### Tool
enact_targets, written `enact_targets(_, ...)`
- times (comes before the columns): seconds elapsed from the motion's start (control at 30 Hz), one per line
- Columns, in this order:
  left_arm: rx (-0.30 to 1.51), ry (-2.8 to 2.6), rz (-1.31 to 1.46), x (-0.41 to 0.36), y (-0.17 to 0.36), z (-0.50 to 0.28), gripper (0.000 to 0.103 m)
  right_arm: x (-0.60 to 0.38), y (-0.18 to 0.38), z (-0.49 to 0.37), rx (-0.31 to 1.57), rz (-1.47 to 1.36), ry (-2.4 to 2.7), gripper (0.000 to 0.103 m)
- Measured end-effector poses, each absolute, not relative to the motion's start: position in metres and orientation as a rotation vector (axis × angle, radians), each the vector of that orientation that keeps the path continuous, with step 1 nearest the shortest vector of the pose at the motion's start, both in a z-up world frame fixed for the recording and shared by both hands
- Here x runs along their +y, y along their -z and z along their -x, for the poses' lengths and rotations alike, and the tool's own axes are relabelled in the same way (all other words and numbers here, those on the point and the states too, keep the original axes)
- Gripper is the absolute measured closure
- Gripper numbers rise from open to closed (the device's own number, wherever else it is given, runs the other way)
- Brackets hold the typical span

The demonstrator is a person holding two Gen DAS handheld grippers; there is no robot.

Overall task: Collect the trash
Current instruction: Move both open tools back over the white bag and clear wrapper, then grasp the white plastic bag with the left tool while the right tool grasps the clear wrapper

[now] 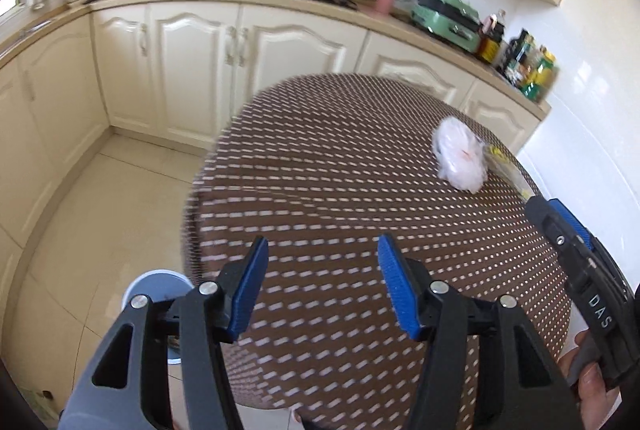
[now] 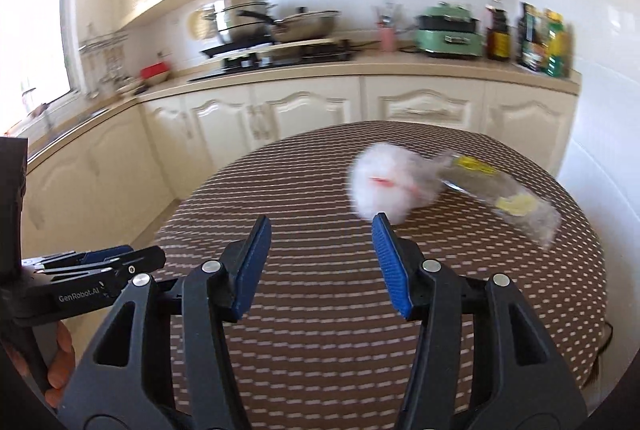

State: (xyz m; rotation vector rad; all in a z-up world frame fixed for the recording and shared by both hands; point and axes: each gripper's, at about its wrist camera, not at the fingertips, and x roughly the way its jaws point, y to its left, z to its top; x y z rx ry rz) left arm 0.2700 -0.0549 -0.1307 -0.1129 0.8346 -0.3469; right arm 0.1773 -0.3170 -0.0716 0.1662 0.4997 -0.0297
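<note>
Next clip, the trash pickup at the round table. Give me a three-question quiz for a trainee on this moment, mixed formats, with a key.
1. True or false: the left hand-held gripper is clamped on the white crumpled bag.
2. Multiple choice: what lies right beside the white crumpled bag on the table? A) a red bowl B) a clear wrapper with yellow print C) a pink cup
3. Fill in: the right hand-held gripper has its jaws ____ with nothing between them.

Key: 1 false, its jaws stand apart over bare tablecloth; 2 B; 3 open.
</note>
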Motion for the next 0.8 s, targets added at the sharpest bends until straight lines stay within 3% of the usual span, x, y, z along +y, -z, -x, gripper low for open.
enact_targets(0.5,0.908,0.535,0.117,-0.192,0.141,-0.333,0.047,-0.425,0.092,-0.195,0.521,-0.249,0.206,0.048)
enact_targets(0.8,0.98,0.478,0.088,-0.244,0.154,-0.377,0.047,-0.47,0.104,-0.226,0.626,-0.185,0.262,0.039)
